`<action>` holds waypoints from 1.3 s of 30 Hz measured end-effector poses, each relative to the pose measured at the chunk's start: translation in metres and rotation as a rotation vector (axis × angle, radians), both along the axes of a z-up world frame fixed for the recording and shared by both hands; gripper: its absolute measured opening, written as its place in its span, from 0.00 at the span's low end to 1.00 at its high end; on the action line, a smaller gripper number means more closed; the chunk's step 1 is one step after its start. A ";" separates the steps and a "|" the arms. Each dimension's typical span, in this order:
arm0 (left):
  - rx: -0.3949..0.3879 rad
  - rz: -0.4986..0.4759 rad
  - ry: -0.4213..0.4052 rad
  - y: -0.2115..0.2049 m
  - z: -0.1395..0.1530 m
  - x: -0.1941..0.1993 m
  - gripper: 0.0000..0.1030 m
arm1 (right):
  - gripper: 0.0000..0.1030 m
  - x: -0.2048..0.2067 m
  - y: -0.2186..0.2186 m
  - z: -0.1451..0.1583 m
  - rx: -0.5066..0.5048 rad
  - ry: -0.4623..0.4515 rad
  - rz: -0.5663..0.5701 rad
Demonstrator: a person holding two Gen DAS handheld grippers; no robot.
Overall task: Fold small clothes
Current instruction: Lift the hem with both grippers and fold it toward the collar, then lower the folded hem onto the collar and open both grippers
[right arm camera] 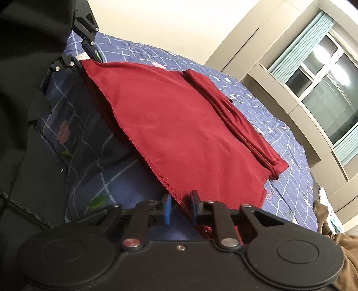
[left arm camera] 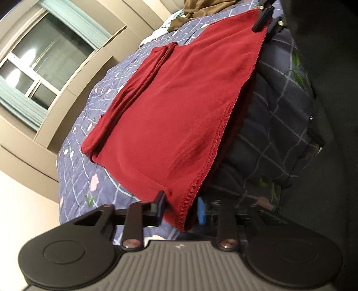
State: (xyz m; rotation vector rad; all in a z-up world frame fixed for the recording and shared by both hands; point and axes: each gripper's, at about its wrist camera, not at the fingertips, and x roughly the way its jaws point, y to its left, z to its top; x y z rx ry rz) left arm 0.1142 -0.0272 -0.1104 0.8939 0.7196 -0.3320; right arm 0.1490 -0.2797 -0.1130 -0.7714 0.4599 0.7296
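On the bed [left arm camera: 73, 170], over a blue quilt crossed with pale lines and small flowers, lies a dark red garment [left arm camera: 170, 116], spread flat with its stitched hem along the near edge of the mattress. A sleeve [left arm camera: 134, 89] is folded back over the cloth and lies as a narrow band along the far side.

The left tongs [left arm camera: 180, 207] have the near corner of the hem between their blue pads, the jaws drawn in narrow and pinching the cloth there. The right tongs [right arm camera: 180, 207] are likewise closed to a narrow gap on the other hem corner, with the red cloth bunched between the pads. Each pair shows small in the other's view, at the far end of the hem (the right tongs [left arm camera: 264, 19] from the left camera, the left tongs [right arm camera: 78, 60] from the right camera), and in both the corner they grip sits slightly raised off the quilt. The hem runs taut in a straight line between the two grips.

A crumpled olive-brown garment [left arm camera: 190, 11] lies on the quilt beyond the red one, off to the right side of the bed. A window [right arm camera: 324, 89] with pale teal blinds is set in the beige wall past the bed. Dark clothing of the person [right arm camera: 24, 67] fills the near edge of both views.
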 end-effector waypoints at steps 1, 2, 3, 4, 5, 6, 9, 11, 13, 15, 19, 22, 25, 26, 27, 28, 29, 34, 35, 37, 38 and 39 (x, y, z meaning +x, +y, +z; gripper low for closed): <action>0.010 -0.009 -0.003 0.001 0.002 -0.001 0.20 | 0.16 0.001 0.000 0.001 0.004 0.000 -0.001; 0.016 -0.016 -0.005 0.001 0.003 -0.002 0.17 | 0.15 0.001 -0.001 0.002 0.008 0.001 -0.002; 0.023 -0.023 -0.008 0.003 0.005 -0.002 0.13 | 0.14 0.002 -0.001 0.003 0.013 0.002 -0.004; 0.026 -0.028 -0.010 0.004 0.006 -0.001 0.12 | 0.13 0.002 -0.001 0.003 0.017 0.001 -0.005; 0.028 -0.032 -0.011 0.005 0.007 0.000 0.11 | 0.12 0.002 -0.001 0.003 0.019 -0.001 -0.007; 0.031 -0.037 -0.012 0.005 0.009 0.000 0.11 | 0.12 0.003 -0.001 0.004 0.021 -0.004 -0.009; 0.027 -0.047 -0.014 0.007 0.013 0.005 0.10 | 0.10 0.005 -0.002 0.008 0.034 -0.014 -0.022; 0.010 -0.045 -0.008 0.010 0.017 0.010 0.10 | 0.14 0.007 -0.003 0.009 0.041 -0.014 -0.033; -0.006 -0.042 -0.005 0.013 0.018 0.016 0.10 | 0.18 0.008 -0.004 0.008 0.038 -0.007 -0.038; -0.024 -0.036 0.002 0.017 0.016 0.020 0.10 | 0.20 0.008 -0.004 0.004 0.029 0.003 -0.032; -0.065 -0.025 0.027 0.022 0.019 0.023 0.10 | 0.32 0.002 -0.005 0.001 0.021 0.021 -0.013; -0.098 -0.014 0.031 0.027 0.027 0.024 0.08 | 0.33 0.001 -0.005 -0.003 0.011 0.012 -0.017; -0.118 -0.002 0.026 0.030 0.034 0.027 0.08 | 0.34 0.001 -0.003 -0.004 0.010 -0.002 -0.023; -0.125 0.003 0.024 0.032 0.036 0.029 0.08 | 0.34 0.001 -0.002 -0.004 0.010 -0.007 -0.024; -0.131 0.007 0.021 0.032 0.038 0.030 0.08 | 0.34 0.002 -0.002 -0.005 0.010 -0.014 -0.026; -0.139 0.012 0.018 0.033 0.040 0.031 0.08 | 0.34 0.002 -0.002 -0.005 0.009 -0.021 -0.029; -0.148 0.019 0.015 0.034 0.043 0.033 0.07 | 0.34 0.003 -0.003 -0.005 0.009 -0.028 -0.034; -0.174 0.046 0.002 0.038 0.050 0.042 0.07 | 0.23 0.007 -0.008 -0.004 0.003 -0.074 -0.082; -0.177 0.054 0.000 0.039 0.050 0.043 0.06 | 0.22 0.008 -0.010 -0.003 0.003 -0.081 -0.096; -0.186 0.070 -0.003 0.041 0.052 0.047 0.06 | 0.18 0.011 -0.013 -0.002 0.009 -0.092 -0.120; -0.192 0.079 -0.004 0.042 0.053 0.048 0.06 | 0.16 0.012 -0.015 -0.001 0.009 -0.098 -0.130; -0.198 0.087 -0.005 0.043 0.053 0.050 0.06 | 0.16 0.013 -0.017 0.000 0.010 -0.104 -0.135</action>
